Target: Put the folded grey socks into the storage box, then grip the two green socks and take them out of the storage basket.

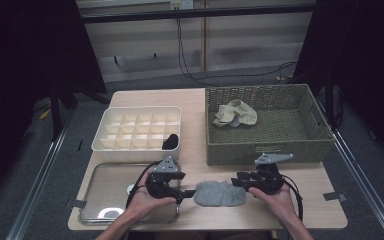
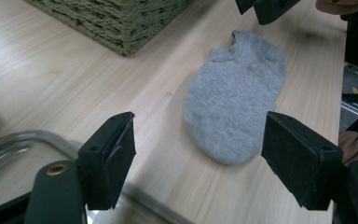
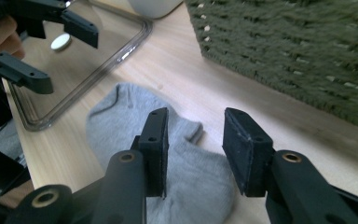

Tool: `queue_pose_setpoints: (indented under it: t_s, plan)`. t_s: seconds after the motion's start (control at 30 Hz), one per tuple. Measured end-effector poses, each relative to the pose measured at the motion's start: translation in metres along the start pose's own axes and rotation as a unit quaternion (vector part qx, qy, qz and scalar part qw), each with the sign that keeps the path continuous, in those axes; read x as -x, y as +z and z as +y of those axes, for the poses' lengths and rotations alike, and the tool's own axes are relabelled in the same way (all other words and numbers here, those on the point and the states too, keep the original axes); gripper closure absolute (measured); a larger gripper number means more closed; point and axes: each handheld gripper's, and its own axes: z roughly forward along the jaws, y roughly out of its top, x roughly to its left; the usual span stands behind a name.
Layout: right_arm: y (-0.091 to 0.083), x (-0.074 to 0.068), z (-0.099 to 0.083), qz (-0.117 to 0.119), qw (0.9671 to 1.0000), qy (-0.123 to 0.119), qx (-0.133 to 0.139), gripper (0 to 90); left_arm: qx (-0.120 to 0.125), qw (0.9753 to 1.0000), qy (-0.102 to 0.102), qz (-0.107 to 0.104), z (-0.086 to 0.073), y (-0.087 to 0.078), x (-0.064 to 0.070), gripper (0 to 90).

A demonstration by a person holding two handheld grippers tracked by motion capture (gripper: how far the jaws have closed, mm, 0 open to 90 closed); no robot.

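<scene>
Grey sock lies flat on the surface, btwn both tongs, just in front of the wicker basket. Left tongs wide open at the sock's left end, holding nothing. Right tongs partly open over its right end, jaws astride the fabric, not clamped. Clear tray sits at left.

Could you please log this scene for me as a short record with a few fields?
work: grey sock flat on the table, between both grippers
left gripper: open, at one end of the sock
right gripper: open, above the other end
basket: holds beige socks
divided box: one dark item in a near cell
tray: clear, near left
</scene>
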Motion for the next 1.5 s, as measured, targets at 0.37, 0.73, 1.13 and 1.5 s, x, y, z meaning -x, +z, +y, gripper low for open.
queue_pose_setpoints:
  t_s: [0.37, 0.73, 1.13, 1.5]
  plan:
    - [-0.003, -0.004, 0.01, 0.008, 0.9999, -0.008, 0.012, 59.4, 0.012, 0.999, -0.029, 0.031, -0.022, -0.032, -0.011, 16.6]
    - [-0.007, -0.004, 0.03, 0.018, 0.9994, -0.013, 0.028, 58.4, 0.03, 0.9968, -0.053, 0.052, -0.034, -0.046, -0.025, 15.8]
    - [-0.016, -0.012, 0.053, 0.037, 0.9982, -0.034, 0.033, 59.4, 0.036, 0.9945, -0.065, 0.073, -0.043, -0.059, -0.029, 14.7]
    - [-0.021, -0.009, 0.089, 0.036, 0.9975, -0.051, 0.033, 58.9, 0.035, 0.9948, -0.064, 0.071, -0.043, -0.06, -0.028, 14.3]
